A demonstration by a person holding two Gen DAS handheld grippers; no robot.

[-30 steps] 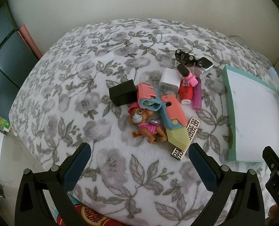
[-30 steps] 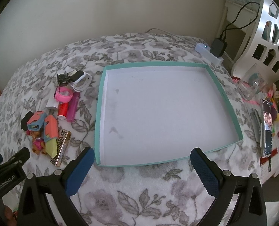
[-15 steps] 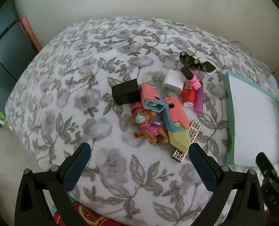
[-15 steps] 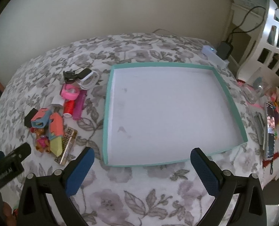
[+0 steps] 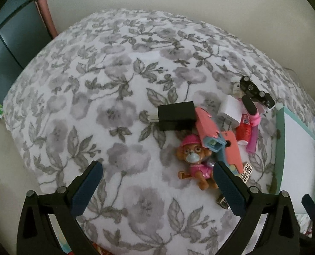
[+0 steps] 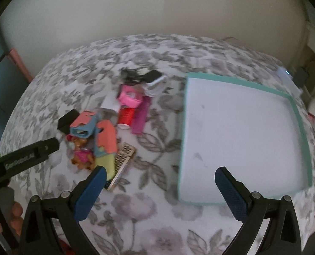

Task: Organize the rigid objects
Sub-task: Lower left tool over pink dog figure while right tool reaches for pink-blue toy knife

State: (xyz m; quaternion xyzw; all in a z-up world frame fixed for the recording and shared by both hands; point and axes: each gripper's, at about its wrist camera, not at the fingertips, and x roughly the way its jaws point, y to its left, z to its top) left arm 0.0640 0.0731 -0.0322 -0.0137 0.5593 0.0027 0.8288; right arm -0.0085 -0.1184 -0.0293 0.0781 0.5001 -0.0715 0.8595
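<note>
My left gripper (image 5: 157,177), jaws wide and empty, hangs nearest the toy dog (image 5: 196,163), which lies just right of centre, toward the bedspread's (image 5: 115,89) tray-side edge.

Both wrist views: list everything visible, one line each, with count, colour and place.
tray: 1, teal rim, white inside, nothing in it, right of the pile
toy dog: 1, brown and pink, near edge of pile
black box: 1, black, left end of pile
white block: 1, white, behind the pile
red bottle: 1, red, beside the white block
purple stick: 1, purple, right of the red bottle
patterned bar: 1, gold and black, near right of pile
bedspread: 1, grey floral, under everything
left gripper: open, over the bedspread
right gripper: open, between pile and tray
</note>
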